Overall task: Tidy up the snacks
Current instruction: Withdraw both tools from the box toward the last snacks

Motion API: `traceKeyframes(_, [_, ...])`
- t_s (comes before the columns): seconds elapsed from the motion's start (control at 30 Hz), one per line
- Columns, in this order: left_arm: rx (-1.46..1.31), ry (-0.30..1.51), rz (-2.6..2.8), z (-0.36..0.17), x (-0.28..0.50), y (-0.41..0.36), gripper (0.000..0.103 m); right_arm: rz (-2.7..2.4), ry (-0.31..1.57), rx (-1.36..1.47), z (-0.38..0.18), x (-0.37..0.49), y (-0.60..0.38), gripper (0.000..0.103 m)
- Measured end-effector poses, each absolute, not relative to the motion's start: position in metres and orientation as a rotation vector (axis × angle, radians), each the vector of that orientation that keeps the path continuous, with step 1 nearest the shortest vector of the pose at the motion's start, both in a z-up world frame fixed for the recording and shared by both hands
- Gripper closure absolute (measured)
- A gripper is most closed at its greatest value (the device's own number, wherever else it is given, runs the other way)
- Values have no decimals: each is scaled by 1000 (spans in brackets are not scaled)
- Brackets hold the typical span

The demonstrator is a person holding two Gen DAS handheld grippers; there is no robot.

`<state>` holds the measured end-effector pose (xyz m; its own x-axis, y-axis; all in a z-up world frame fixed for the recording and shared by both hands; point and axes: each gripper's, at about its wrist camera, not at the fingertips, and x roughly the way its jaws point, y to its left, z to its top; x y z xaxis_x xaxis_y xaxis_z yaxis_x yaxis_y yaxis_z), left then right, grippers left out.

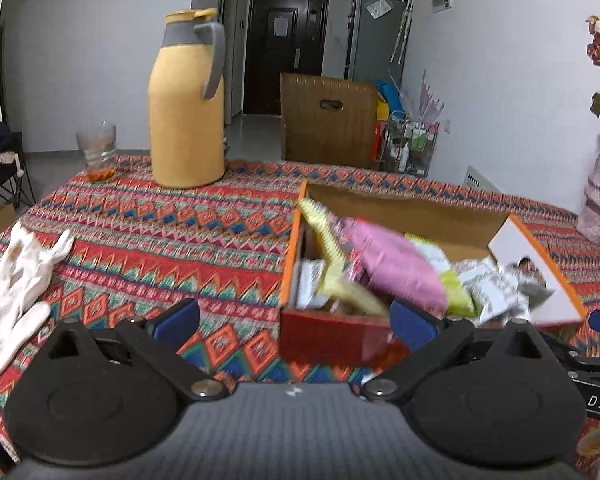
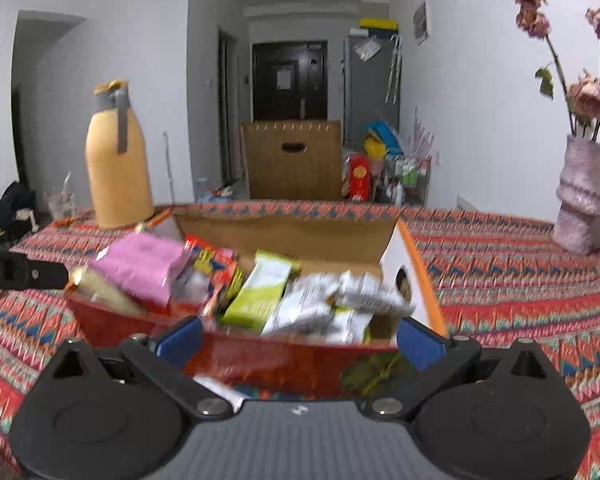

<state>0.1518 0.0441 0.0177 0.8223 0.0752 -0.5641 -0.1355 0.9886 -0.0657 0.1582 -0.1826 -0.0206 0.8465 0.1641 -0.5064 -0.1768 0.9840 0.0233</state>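
**Both tools spread and empty beside the snack box**

The left tool [image 1: 296,320] has its blue pads spread wide with nothing between them but patterned tablecloth and the near left corner of the snack box [image 1: 332,340]. The right tool [image 2: 298,336] is likewise spread as far as it goes, its pads straddling the red front wall of the same box [image 2: 284,364] without pressing on it.

The box sits on the table [image 1: 148,240], open at the top and filled with packets: a pink packet [image 1: 396,264] lies on top toward the left, a yellow-green packet [image 2: 260,292] is near the middle, and white-and-grey packets [image 2: 320,308] are heaped toward the right. All are motion-blurred.

Only the left wrist view shows the white gloves [image 1: 16,276] lying on the cloth at the far left, and it shows the glass [image 1: 97,152] beside the yellow thermos jug [image 1: 186,120] clearly. Only the right wrist view shows the whole pink vase [image 2: 580,196] with its dried roses [image 2: 588,92] at the right of the table, plus the black tip of the other device [image 2: 20,272] reaching in at the left edge. Both views show the dark door and a wicker-brown chair back [image 2: 294,160] behind the table.
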Motion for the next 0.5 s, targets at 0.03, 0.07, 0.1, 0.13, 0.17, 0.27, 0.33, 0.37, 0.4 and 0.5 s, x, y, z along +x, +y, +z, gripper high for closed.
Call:
traceKeyframes(0.03, [-99, 606, 110, 13, 147, 45, 0, 184, 544, -25, -23, 157, -181, 0])
traceKeyframes(0.07, [-93, 616, 107, 9, 144, 46, 0, 186, 558, -26, -27, 154, -181, 0])
traceKeyframes(0.1, [-85, 629, 106, 4, 141, 47, 0, 188, 576, -24, -32, 151, -180, 0])
traceKeyframes(0.13, [-75, 646, 107, -2, 137, 47, 0, 189, 592, -19, -36, 149, -180, 0])
traceKeyframes(0.17, [-70, 659, 106, -7, 135, 47, 0, 191, 605, -13, -40, 147, -181, 0])
traceKeyframes(0.27, [-65, 693, 102, -20, 129, 47, 0, 199, 636, 6, -48, 142, -182, 0])
traceKeyframes(0.33, [-62, 697, 96, -26, 126, 47, 0, 205, 651, 8, -51, 143, -181, 0])
traceKeyframes(0.37, [-59, 697, 98, -28, 125, 47, 0, 208, 658, 6, -52, 144, -180, 0])
traceKeyframes(0.4, [-57, 694, 98, -30, 125, 46, 0, 210, 664, 1, -53, 145, -178, 0])
traceKeyframes(0.5, [-61, 683, 95, -34, 125, 46, 0, 202, 693, -19, -57, 155, -171, 0])
